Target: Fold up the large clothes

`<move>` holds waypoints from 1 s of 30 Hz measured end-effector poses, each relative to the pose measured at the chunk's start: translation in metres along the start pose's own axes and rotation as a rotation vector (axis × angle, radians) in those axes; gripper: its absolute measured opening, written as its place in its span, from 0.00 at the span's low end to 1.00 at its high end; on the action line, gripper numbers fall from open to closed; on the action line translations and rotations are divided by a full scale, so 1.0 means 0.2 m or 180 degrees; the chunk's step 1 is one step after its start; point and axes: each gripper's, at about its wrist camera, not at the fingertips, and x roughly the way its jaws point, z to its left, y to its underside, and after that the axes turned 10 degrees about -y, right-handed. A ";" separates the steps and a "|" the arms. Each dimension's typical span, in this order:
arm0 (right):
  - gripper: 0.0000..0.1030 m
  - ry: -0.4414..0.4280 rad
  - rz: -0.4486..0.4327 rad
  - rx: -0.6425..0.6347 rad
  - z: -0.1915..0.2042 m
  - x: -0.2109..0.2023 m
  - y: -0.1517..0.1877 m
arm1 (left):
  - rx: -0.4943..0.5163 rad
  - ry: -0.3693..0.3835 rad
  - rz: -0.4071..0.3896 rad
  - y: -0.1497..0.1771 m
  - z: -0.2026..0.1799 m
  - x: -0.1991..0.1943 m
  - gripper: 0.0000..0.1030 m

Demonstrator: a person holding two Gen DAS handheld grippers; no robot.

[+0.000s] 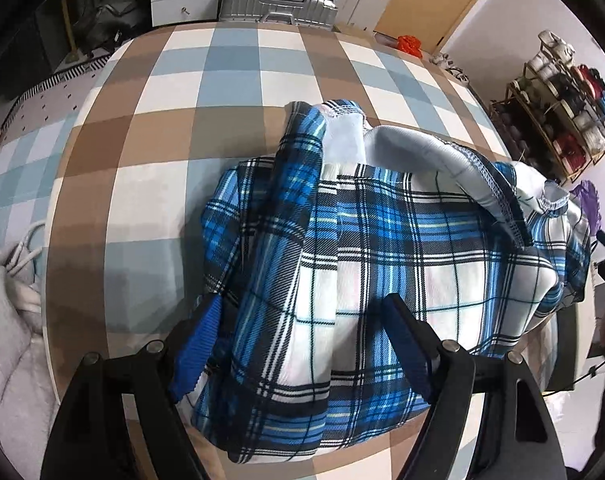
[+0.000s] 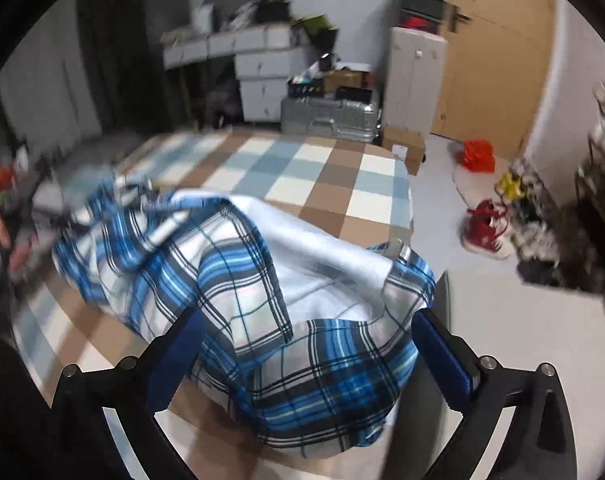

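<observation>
Garment: plaid shirt bunched on checked bedcover.
Left gripper: pads pinching a thick shirt bundle.
Right gripper: jaws spread wide, shirt loose between.

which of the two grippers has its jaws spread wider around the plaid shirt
The right gripper: its fingers stand clear of the plaid shirt on both sides, while the left gripper's narrower fingers touch the cloth.

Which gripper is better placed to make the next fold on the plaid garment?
Left, probably: the left gripper straddles a bunched fold of the plaid garment; the right gripper stands wide open around its end.
</observation>
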 end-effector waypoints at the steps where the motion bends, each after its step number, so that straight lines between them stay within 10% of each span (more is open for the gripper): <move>1: 1.00 -0.0092 0.0122 -0.0022 0.00 0.05 -0.03 | 0.0012 -0.0006 -0.0007 0.00 -0.01 -0.01 0.75; 5: 0.91 -0.0544 0.0398 0.0208 -0.06 0.19 -0.07 | 0.0025 -0.0037 -0.0020 0.00 -0.04 0.01 0.75; 12: 0.03 -0.0623 0.0715 0.0721 -0.18 0.39 -0.05 | 0.0100 -0.0140 -0.0043 0.01 -0.03 0.05 0.75; 22: 0.02 -0.0926 0.0006 0.1224 -0.28 0.17 -0.31 | 0.0138 -0.0140 -0.0057 0.02 -0.02 0.05 0.75; 30: 0.03 0.0182 0.0083 0.1456 -0.42 0.42 -0.38 | 0.0160 -0.0212 -0.0052 0.02 -0.04 0.04 0.75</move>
